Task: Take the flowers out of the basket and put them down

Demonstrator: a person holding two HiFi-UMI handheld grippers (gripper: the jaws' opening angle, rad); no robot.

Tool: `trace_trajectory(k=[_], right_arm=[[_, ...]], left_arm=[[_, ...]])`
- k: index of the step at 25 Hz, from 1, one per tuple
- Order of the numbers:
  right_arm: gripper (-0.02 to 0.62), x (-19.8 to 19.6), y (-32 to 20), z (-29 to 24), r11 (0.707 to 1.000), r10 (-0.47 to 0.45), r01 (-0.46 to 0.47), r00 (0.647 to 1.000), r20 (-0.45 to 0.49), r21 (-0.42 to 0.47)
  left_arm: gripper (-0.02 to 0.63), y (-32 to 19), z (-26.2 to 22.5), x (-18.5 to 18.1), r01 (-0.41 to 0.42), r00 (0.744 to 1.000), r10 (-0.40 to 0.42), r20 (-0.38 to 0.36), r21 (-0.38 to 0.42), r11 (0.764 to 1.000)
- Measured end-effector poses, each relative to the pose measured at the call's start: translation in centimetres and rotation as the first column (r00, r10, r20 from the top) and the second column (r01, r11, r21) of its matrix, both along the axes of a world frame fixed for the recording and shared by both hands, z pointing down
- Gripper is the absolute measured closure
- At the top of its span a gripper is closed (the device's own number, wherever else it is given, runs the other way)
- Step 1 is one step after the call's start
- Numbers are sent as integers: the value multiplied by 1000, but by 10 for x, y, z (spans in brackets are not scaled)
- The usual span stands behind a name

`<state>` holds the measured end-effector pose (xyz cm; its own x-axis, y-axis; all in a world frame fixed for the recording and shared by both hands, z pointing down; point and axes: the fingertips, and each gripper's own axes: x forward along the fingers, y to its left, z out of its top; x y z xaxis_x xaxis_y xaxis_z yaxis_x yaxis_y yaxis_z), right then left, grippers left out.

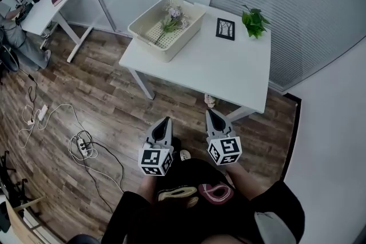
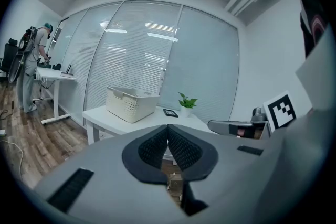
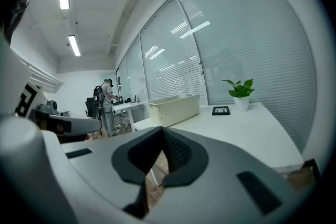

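Note:
A cream perforated basket [image 1: 166, 26] stands on the far left part of a white table [image 1: 217, 71]. Pale purple flowers with green stems [image 1: 171, 19] lie inside it. In both gripper views the basket [image 2: 131, 104] [image 3: 175, 108] shows side-on and its wall hides the flowers. My left gripper [image 1: 166, 119] [image 2: 167, 127] and right gripper [image 1: 209, 111] [image 3: 162, 129] hang side by side over the wood floor, short of the table's near edge, pointing toward it. Both are shut with nothing between the pads.
On the table's far side sit a small black picture frame [image 1: 225, 28] and a potted green plant [image 1: 253, 21]. Window blinds rise behind the table. At the left stands a second white desk [image 1: 46, 8] with a person [image 2: 32, 65]. Cables and a power strip [image 1: 83, 146] lie on the floor.

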<state>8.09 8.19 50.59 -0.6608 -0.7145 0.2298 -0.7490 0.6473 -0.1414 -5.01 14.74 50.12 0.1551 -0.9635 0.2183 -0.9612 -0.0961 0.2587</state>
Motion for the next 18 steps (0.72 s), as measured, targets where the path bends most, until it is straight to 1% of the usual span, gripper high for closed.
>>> trace_trajectory(k=[4,9,13,18], right_arm=[[584,5,-9,4,1000,23,-23,1000,-13,-5],[585,6,-43,2,998,69,-69,997,-29,-3],[584,2,-78,0,993,119,-119,993,-26,-3],[584,-15,-121,-4,987,162,-162,986,-37,-5]], left_arm=[[589,-18,8,0,-24,1000,24,-4,-10,1000],[589,-58,8,-11,-60,998,60,-3,-6,998],[589,-96,0,-22,-112,993,112,24,10,994],[589,-146,-14,-46,-161,986,159,51,35,986]])
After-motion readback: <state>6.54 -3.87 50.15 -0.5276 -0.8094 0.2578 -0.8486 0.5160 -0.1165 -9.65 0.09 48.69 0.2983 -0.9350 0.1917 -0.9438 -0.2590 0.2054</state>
